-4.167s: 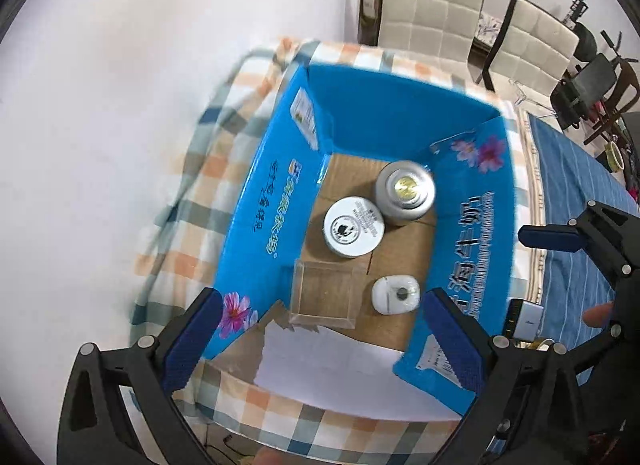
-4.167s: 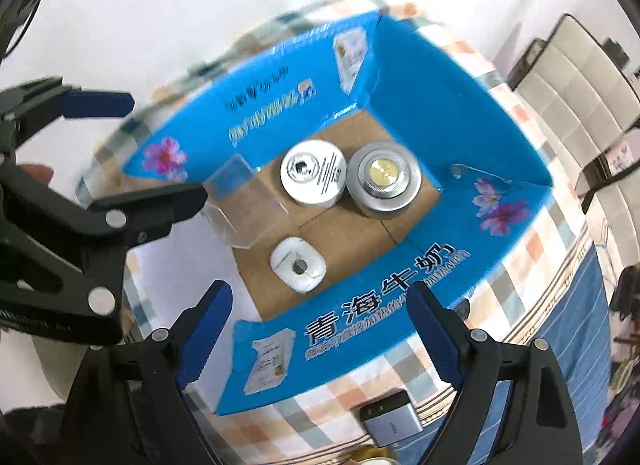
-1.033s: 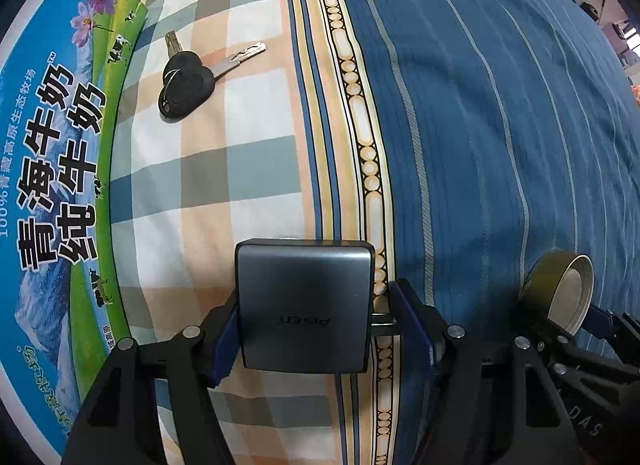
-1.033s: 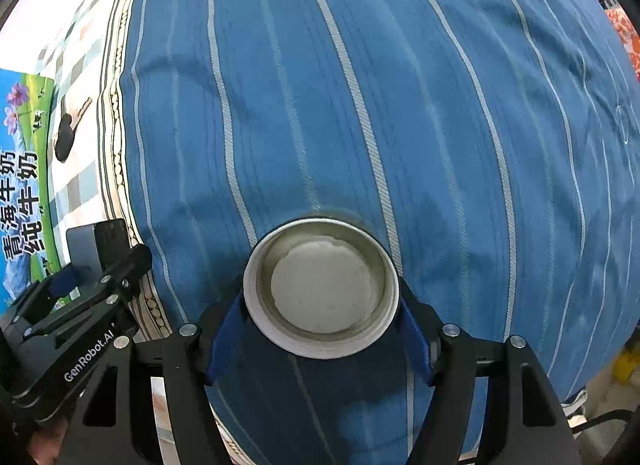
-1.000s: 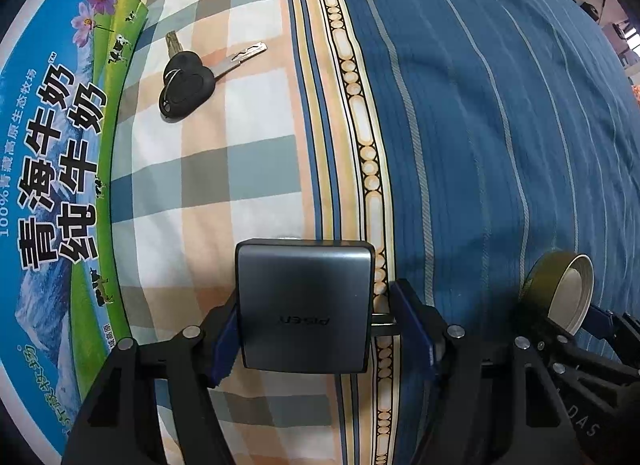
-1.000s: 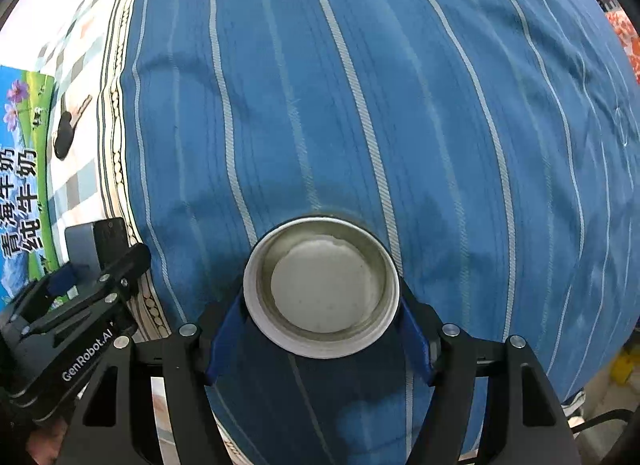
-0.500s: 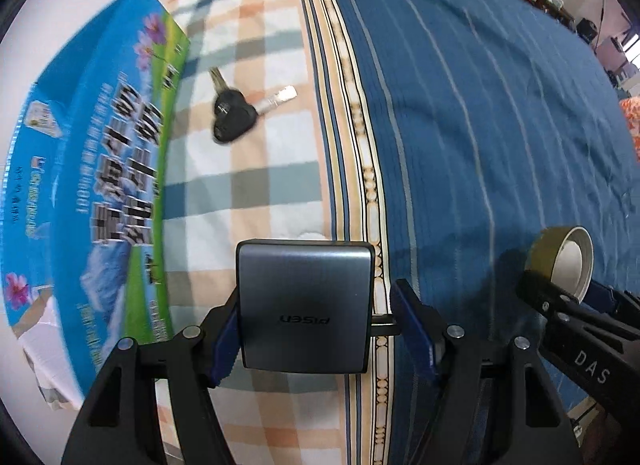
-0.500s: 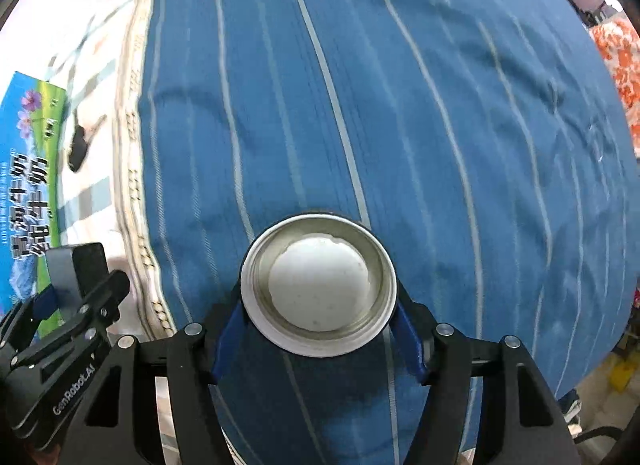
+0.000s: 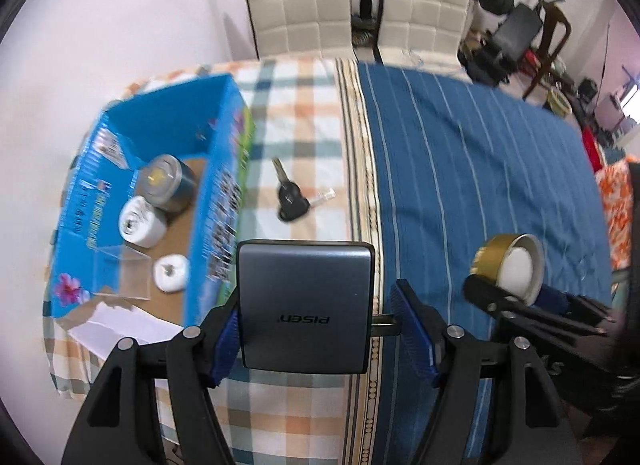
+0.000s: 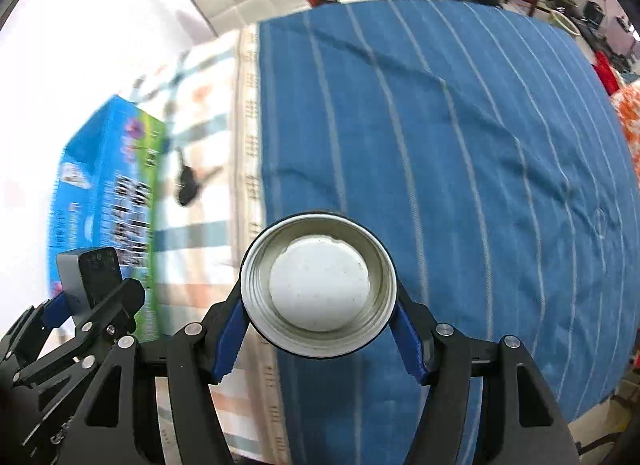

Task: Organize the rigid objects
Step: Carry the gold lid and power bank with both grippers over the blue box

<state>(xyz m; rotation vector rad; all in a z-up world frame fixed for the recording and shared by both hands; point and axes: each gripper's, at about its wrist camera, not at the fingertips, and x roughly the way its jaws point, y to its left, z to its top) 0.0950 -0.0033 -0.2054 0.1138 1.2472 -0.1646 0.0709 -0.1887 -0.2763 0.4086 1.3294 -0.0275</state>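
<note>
Both just lifted off the bed [image 9: 480, 153] — left gripper [image 9: 316, 329] clamping the grey charger [image 9: 306, 305], right gripper [image 10: 318, 329] clamping the metal lid [image 10: 318, 285], now heading boxward [image 9: 160, 133].

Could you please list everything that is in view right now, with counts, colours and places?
Charger block: 1, grey, between the left gripper's pads.
Metal lid: 1, gold outside, silver inside with white liner, between the right gripper's pads.
Cardboard box: 1, blue, open, on the plaid cloth.
Round tins: 2, silver and white, inside the box.
Small round item: 1, white, inside the box.
Clear plastic box: 1, inside the box.
Keys: 1 bunch, black heads, on the plaid cloth.
Chairs: 2, cream, behind.
Left gripper: black, blue pads.
Right gripper: black, blue pads.
</note>
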